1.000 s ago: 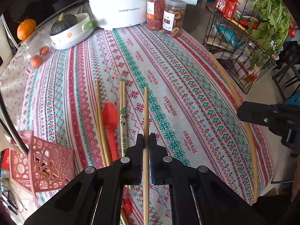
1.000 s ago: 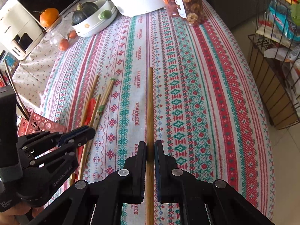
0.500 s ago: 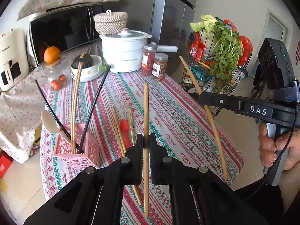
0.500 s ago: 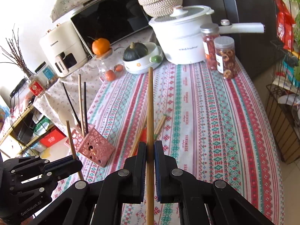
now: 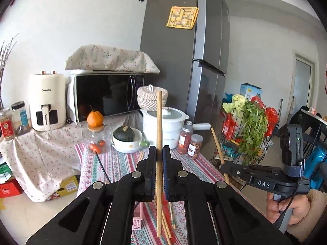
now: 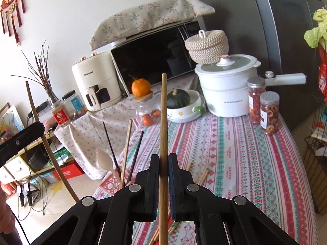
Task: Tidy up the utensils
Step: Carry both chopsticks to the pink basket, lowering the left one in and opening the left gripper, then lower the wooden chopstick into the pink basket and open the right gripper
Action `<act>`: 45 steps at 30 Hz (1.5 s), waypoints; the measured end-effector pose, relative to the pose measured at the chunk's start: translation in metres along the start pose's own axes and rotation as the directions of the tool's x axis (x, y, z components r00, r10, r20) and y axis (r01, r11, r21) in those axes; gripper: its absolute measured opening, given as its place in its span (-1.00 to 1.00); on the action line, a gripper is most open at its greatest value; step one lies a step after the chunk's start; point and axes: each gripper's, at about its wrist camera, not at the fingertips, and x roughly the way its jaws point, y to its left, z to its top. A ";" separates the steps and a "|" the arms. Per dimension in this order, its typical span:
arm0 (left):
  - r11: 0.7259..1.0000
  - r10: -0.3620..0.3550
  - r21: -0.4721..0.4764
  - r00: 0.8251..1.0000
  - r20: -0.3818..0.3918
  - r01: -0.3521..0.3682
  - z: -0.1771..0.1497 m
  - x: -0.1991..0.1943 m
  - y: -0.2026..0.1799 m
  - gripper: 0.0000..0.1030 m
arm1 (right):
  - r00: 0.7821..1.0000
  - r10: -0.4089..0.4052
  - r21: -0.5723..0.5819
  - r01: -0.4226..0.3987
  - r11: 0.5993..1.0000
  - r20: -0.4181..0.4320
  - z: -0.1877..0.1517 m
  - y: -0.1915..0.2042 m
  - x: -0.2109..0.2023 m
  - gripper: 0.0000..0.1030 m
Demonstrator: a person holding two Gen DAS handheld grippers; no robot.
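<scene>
My left gripper [image 5: 159,153] is shut on a wooden chopstick [image 5: 159,122] and holds it upright, well above the table. My right gripper [image 6: 163,160] is shut on another wooden chopstick [image 6: 164,112], also upright. The right gripper shows in the left wrist view [image 5: 224,166] at the right. The pink utensil holder [image 6: 111,183] stands at the table's left edge with a pale spoon [image 6: 105,160], black chopsticks [image 6: 109,143] and a wooden one in it. Several loose chopsticks [image 6: 202,176] lie on the patterned tablecloth [image 6: 235,153] below the grippers.
At the table's far end stand a white pot [image 6: 226,94], two snack jars [image 6: 268,112], a bowl with a green squash [image 6: 179,104] and a glass jar topped by an orange [image 6: 141,87]. A wire rack with greens [image 5: 251,134] stands right of the table.
Both grippers have lifted and tilted up from the table, each carrying its chopstick. The views swung from the tablecloth to the room, and the holder dropped low in the left view.
</scene>
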 end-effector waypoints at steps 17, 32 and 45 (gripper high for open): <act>0.983 0.172 0.059 0.984 0.052 -0.175 -0.039 0.076 0.032 -0.89 | 1.000 -0.012 -0.015 0.012 1.000 -0.026 -0.009 -0.001 0.007 -0.89; 0.984 0.174 -0.017 0.973 -0.149 -0.179 -0.075 0.112 0.051 -0.87 | 0.999 0.014 -0.030 -0.012 0.999 0.048 -0.008 0.009 0.004 -0.89; 0.945 0.208 -0.159 0.899 -0.384 -0.287 -0.066 0.082 0.091 -0.18 | 0.985 0.040 -0.011 -0.039 0.999 0.169 0.005 0.056 0.026 -0.89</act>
